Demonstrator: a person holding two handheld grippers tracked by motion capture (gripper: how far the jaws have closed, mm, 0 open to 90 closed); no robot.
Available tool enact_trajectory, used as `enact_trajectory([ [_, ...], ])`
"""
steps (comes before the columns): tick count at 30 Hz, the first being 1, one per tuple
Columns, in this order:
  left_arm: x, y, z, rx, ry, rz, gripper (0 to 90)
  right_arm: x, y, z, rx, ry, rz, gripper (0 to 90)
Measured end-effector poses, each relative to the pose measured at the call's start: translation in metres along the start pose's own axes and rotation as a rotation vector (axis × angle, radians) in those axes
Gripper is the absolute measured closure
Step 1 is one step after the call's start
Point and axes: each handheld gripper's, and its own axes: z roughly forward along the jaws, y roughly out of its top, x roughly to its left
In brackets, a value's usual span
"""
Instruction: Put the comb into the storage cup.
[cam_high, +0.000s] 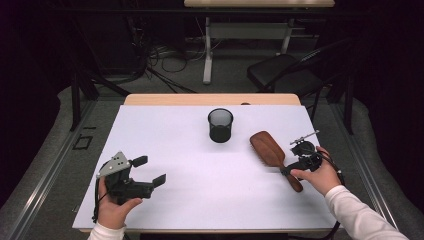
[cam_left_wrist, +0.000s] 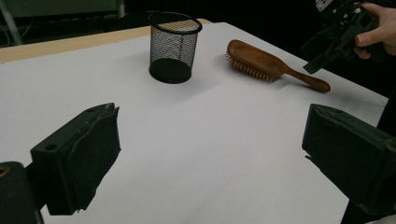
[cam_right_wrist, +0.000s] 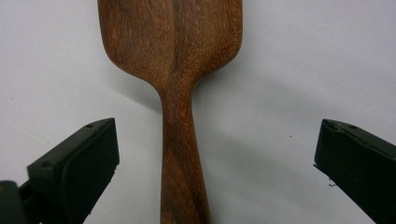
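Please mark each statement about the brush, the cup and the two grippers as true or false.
1. The wooden hairbrush lies bristles down on the white table cover. True.
2. The right gripper is shut on the brush handle. False: its jaws stand open on both sides of the handle, apart from it.
3. The black mesh cup stands upright. True.
4. The left gripper holds the cup. False: it is open and holds nothing, apart from the cup.
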Motion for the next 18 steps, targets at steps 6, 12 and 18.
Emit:
enact_trajectory([
  [6, 0.000, 0.000, 0.000, 0.001, 0.001, -0.003, 4.1, 0.000, 0.001, 0.004, -0.005, 0.000, -0.006, 0.0],
  [12, 0.000, 0.000, 0.000, 0.001, 0.002, -0.003, 4.1, 0.001, 0.002, 0.007, 0.013, -0.004, -0.012, 0.7],
  [18, 0.000, 0.000, 0.000, 0.001, 0.002, -0.005, 4.1, 0.005, 0.004, 0.015, 0.014, -0.004, -0.017, 4.0],
])
